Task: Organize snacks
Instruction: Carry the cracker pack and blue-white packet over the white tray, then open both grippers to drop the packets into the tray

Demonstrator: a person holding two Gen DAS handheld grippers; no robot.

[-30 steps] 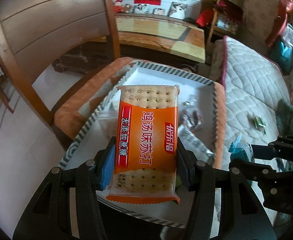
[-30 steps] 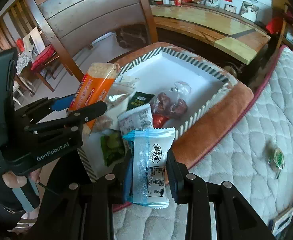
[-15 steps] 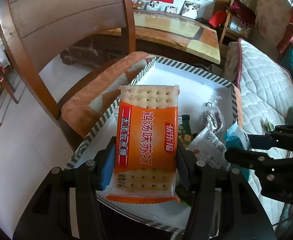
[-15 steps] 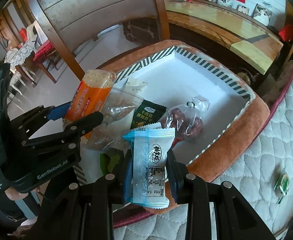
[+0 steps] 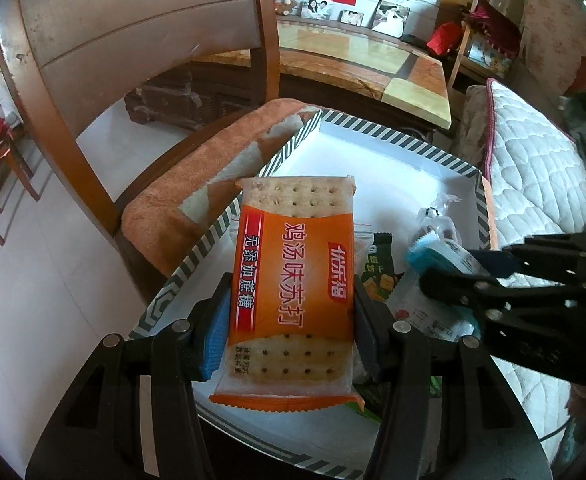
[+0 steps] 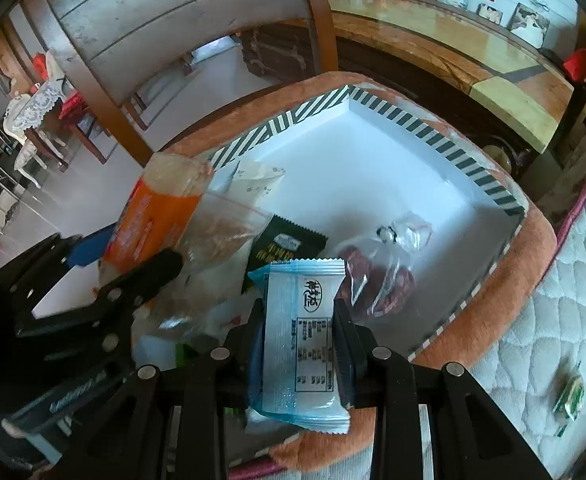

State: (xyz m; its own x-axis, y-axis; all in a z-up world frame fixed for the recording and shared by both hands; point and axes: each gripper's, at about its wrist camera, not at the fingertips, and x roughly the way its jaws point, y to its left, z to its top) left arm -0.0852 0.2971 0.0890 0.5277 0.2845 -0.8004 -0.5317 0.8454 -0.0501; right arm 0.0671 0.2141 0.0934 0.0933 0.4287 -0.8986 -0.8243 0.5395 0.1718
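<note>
My left gripper (image 5: 291, 312) is shut on an orange soda cracker pack (image 5: 293, 280) and holds it over the near left part of the white striped tray (image 5: 373, 152). My right gripper (image 6: 299, 328) is shut on a light blue snack packet (image 6: 303, 336) above the tray's near edge (image 6: 489, 276). In the tray lie a clear bag of red dates (image 6: 381, 276), a dark green packet (image 6: 289, 246) and a clear zip bag (image 6: 221, 240). The left gripper (image 6: 125, 264) also shows in the right wrist view, the right gripper (image 5: 461, 276) in the left wrist view.
The tray rests on an orange plush cushion (image 5: 197, 176) on a wooden chair (image 5: 93, 60). A quilted white bed (image 6: 553, 320) lies to the right, with a small green-and-white candy (image 6: 569, 398) on it. A wooden table (image 5: 373, 56) stands behind.
Both grippers have moved forward over the tray with their packets still held. The right gripper has come off the bed and now hangs over the tray's near edge.
</note>
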